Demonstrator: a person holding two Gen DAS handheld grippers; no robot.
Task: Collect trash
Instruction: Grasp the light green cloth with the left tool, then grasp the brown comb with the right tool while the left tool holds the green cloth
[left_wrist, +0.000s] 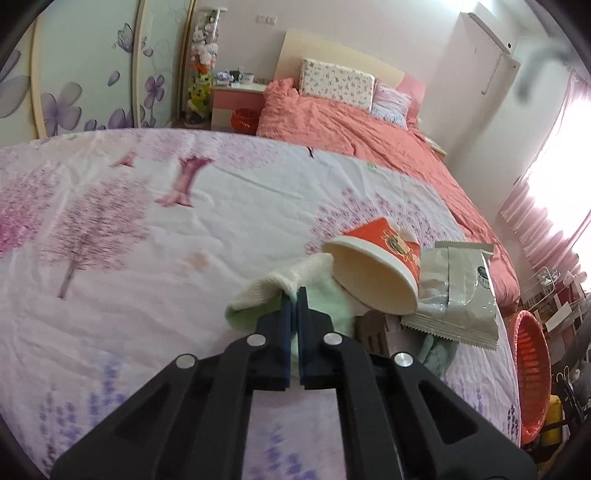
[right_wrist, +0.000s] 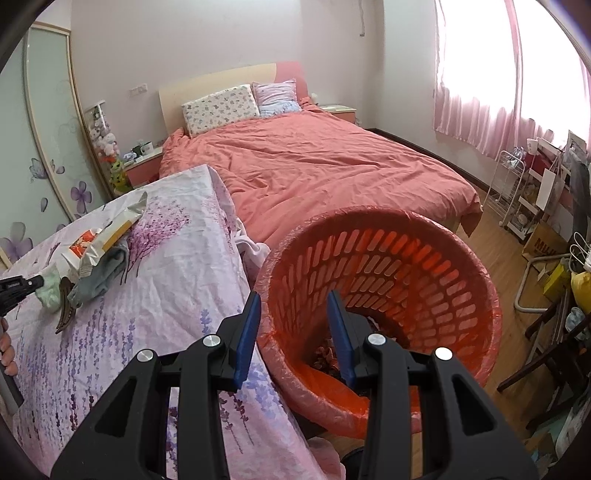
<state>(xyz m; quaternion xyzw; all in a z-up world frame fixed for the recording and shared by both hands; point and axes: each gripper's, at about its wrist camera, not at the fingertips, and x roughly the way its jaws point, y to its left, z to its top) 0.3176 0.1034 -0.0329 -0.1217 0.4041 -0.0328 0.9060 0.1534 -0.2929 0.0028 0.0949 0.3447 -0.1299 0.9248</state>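
My left gripper (left_wrist: 296, 291) is shut on a pale green and white sock (left_wrist: 273, 291) lying on the floral bedsheet (left_wrist: 147, 258). Just beyond it a red paper cup (left_wrist: 376, 269) lies on its side, with a silver snack wrapper (left_wrist: 458, 291) to its right and a brown comb (left_wrist: 373, 332) below it. My right gripper (right_wrist: 293, 299) is open and empty, above the near rim of the orange trash basket (right_wrist: 388, 258) lined with a plastic bag. The right wrist view shows the same pile: the wrapper (right_wrist: 110, 229), the cup (right_wrist: 79, 247), the sock (right_wrist: 50, 288), the comb (right_wrist: 64, 310) and the left gripper (right_wrist: 38, 280).
A grey-green sock (right_wrist: 99, 277) lies under the wrapper. The basket (left_wrist: 532, 373) stands on the floor at the sheet's right edge. A bed with a coral duvet (right_wrist: 332, 166) lies beyond. Shelves and a chair (right_wrist: 546, 332) crowd the right wall.
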